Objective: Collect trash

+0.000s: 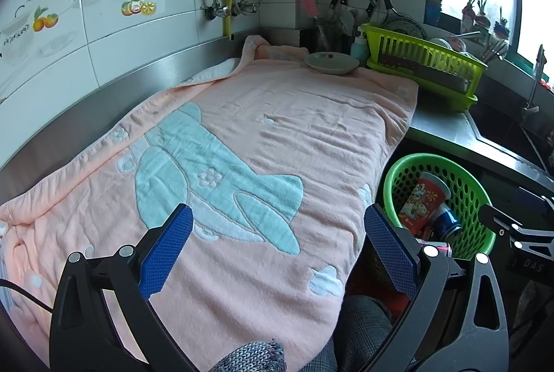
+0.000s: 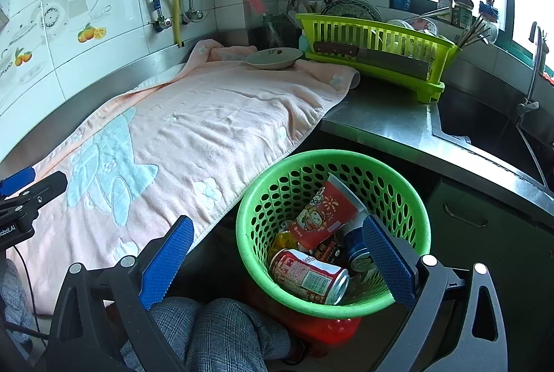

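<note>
A green perforated basket (image 2: pixel 263 198) stands below the counter edge, also in the left wrist view (image 1: pixel 471 195). It holds a red paper cup (image 2: pixel 322 216), a red can (image 2: pixel 308 275), a blue can (image 2: pixel 356 250) and yellow wrapping (image 2: pixel 282 242). My right gripper (image 2: pixel 277 264) is open and empty, just above the basket's near rim. My left gripper (image 1: pixel 278 247) is open and empty over the pink towel (image 1: pixel 259 136) that covers the counter. No trash shows on the towel.
A plate (image 1: pixel 331 63) sits at the towel's far end beside a lime dish rack (image 1: pixel 422 67) with a cleaver (image 2: pixel 374 58). Knives and utensils stand in the corner. A steel sink (image 2: pixel 484 129) lies right. The person's knees (image 2: pixel 221 334) are below.
</note>
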Available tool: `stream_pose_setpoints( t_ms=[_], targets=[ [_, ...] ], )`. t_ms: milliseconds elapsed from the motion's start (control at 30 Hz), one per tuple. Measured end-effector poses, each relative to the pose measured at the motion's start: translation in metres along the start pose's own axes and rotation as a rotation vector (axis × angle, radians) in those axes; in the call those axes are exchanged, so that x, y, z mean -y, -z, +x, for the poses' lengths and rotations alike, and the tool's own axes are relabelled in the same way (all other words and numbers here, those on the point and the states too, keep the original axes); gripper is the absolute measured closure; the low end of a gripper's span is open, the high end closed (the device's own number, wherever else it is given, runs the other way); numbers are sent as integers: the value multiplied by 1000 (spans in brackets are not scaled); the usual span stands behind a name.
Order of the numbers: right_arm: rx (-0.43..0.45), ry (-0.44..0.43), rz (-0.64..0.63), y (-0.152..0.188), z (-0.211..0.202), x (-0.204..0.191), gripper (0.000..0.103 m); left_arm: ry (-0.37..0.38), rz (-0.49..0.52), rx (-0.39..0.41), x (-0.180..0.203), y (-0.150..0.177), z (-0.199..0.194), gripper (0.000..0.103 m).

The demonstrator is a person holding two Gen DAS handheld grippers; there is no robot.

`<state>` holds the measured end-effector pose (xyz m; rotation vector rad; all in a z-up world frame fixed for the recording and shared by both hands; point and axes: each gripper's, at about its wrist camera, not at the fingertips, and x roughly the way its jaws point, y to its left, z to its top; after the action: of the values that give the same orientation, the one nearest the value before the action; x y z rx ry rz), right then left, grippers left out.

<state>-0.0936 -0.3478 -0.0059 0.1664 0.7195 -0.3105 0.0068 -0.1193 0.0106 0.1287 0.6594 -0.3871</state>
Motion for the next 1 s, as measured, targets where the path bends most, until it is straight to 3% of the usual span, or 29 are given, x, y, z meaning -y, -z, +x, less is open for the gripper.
stream_pose_setpoints(
  t_ms=[1000],
  targets=[
    [-5,-4,-2,1,2,-5,8,-3,5,2,2,1,0,5]
  ],
)
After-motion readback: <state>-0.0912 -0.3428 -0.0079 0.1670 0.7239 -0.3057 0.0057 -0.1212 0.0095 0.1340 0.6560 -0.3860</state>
